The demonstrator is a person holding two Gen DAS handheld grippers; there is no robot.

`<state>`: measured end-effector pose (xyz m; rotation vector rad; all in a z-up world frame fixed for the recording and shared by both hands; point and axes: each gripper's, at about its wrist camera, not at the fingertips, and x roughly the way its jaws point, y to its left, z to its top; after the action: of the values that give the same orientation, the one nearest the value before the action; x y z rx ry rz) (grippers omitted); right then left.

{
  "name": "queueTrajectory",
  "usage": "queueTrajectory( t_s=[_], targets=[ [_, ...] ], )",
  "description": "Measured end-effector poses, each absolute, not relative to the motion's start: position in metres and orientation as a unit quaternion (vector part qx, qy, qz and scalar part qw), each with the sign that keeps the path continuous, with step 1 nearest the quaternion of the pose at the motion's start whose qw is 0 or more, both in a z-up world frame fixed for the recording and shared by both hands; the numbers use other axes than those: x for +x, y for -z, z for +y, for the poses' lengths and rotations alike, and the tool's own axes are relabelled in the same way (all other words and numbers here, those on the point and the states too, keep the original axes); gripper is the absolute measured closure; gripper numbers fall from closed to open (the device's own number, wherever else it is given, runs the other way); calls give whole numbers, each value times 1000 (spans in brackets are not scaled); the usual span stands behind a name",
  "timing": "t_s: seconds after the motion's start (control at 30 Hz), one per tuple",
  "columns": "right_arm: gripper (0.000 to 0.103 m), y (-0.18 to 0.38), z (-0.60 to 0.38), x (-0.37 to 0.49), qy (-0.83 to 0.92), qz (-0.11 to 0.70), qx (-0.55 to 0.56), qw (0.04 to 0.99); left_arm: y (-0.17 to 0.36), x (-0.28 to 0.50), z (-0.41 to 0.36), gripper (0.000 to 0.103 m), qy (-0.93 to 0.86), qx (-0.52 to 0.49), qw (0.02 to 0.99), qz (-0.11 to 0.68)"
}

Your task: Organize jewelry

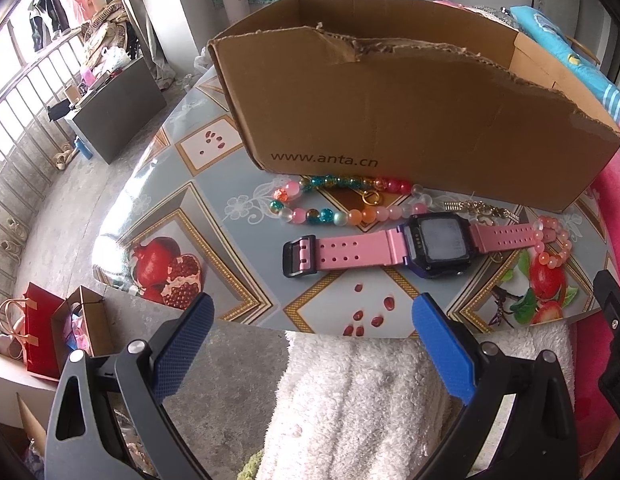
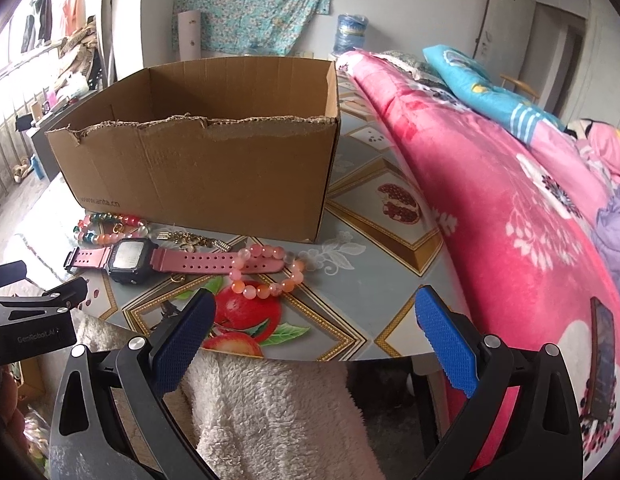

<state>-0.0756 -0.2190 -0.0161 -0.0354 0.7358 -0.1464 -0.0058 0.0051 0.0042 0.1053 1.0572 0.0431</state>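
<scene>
A pink-strapped digital watch (image 1: 394,246) (image 2: 150,258) lies flat on the patterned table, in front of an open cardboard box (image 1: 390,120) (image 2: 214,160). Behind the watch lies a multicoloured bead bracelet (image 1: 342,200) (image 2: 106,228), with a gold chain piece (image 1: 482,208) (image 2: 190,240) to its right. A pink-orange bead bracelet (image 1: 554,240) (image 2: 266,272) rests over the watch strap's right end. My left gripper (image 1: 312,320) hangs open at the table's near edge, below the watch. My right gripper (image 2: 316,316) is open too, just below the pink-orange bracelet. Neither holds anything.
A white fluffy towel (image 1: 390,400) (image 2: 270,408) lies under both grippers at the table's (image 2: 390,240) front edge. A pink flowered blanket (image 2: 510,220) is heaped along the table's right side. Red and brown paper bags (image 1: 58,332) stand on the floor at left.
</scene>
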Motion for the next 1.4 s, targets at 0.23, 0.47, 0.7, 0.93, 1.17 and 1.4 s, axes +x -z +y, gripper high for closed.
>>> queueTrajectory(
  t_s=[0.23,0.47,0.7,0.93,1.17,1.4],
  targets=[
    [8,12,-219,-74,43,342,-13,939,1,-2,12,6,-32,51,858,509],
    [8,16,-220,-67,9,348,6,937,6,4,18,6,-40,50,854,516],
    [8,19,-221,-61,-15,348,15,937,14,8,21,6,-51,54,848,524],
    [8,20,-213,-59,-54,342,10,938,16,8,25,6,-44,59,851,520],
    [27,22,-197,-52,-112,355,7,928,8,1,46,6,2,52,878,477],
    [44,30,-168,-39,-177,380,-4,908,-1,-4,82,6,94,-33,898,428]
  ],
)
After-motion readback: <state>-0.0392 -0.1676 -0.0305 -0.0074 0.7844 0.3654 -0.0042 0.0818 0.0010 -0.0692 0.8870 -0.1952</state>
